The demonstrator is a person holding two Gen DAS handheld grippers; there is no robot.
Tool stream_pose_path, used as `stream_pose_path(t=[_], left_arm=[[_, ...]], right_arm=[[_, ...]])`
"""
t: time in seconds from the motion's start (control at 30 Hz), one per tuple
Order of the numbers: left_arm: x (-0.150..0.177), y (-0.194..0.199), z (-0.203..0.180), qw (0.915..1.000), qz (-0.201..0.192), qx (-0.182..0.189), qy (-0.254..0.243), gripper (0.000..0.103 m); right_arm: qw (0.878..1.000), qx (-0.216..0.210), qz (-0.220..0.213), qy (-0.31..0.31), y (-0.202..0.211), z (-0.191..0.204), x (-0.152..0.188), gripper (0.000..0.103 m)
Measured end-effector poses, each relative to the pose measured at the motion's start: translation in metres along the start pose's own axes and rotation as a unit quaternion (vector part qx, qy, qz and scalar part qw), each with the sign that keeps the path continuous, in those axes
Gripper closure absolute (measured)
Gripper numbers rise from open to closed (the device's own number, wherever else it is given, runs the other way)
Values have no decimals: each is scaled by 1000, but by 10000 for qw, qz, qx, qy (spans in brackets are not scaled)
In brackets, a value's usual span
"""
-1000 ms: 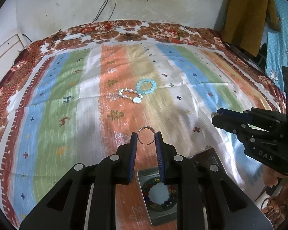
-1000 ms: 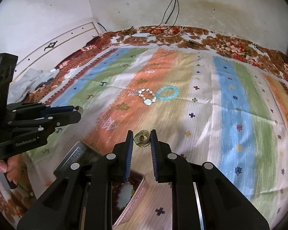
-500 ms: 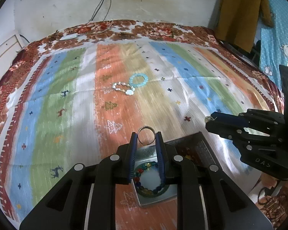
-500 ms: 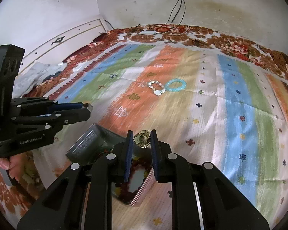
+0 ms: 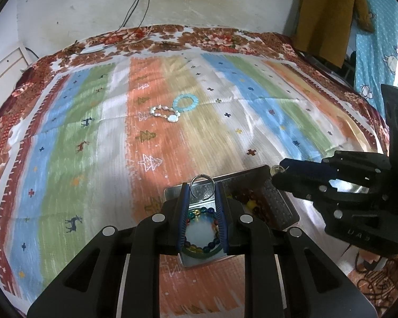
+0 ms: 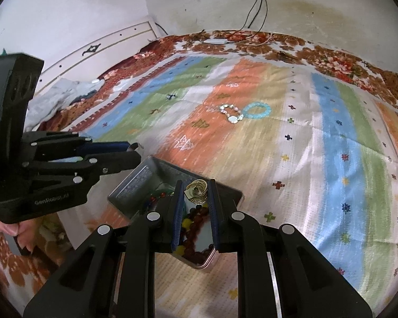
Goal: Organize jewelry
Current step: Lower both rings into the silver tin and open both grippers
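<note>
My left gripper (image 5: 201, 190) is shut on a thin silver ring (image 5: 201, 184) and holds it above an open metal tin (image 5: 172, 193) with beaded bracelets inside. My right gripper (image 6: 196, 190) is shut on a gold coiled ring (image 6: 197, 191) above the same tin (image 6: 233, 193). The right gripper also shows in the left wrist view (image 5: 278, 172), and the left gripper in the right wrist view (image 6: 134, 148). A turquoise bead bracelet (image 5: 185, 103) and a pearl bracelet (image 5: 163, 112) lie farther out on the striped bedspread; they also show in the right wrist view (image 6: 257, 110) (image 6: 229, 111).
The tin's lid (image 5: 276, 201) stands open at its right side. The bedspread (image 5: 66, 159) covers a bed against a white wall. Cables (image 5: 135, 8) hang from a socket at the back. Clothes (image 5: 323, 13) hang at the far right. A white headboard (image 6: 92, 50) runs along the left.
Both grippers have pulled back toward the near edge with their rings. The tin has come under the fingertips of both, and the bracelets on the bedspread look farther away.
</note>
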State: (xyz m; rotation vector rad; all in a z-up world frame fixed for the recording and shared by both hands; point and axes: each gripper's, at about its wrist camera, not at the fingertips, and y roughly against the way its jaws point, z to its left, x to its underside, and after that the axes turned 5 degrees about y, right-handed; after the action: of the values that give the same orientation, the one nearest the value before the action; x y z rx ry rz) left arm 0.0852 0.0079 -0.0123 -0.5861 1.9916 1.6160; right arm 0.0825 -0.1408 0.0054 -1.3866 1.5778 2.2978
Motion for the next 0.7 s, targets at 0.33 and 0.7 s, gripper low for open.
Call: stream_pose_path(t=[0.33,0.7], left_arm=[[5,-2,2,9999,83,47,72,80],[2,-2,6,9997,118,-30,196,74]], right_arm=[[9998,-125,-19,-146,0,-7,-1,73],[9996,-66,48,-265,-4,-12,-1,67]])
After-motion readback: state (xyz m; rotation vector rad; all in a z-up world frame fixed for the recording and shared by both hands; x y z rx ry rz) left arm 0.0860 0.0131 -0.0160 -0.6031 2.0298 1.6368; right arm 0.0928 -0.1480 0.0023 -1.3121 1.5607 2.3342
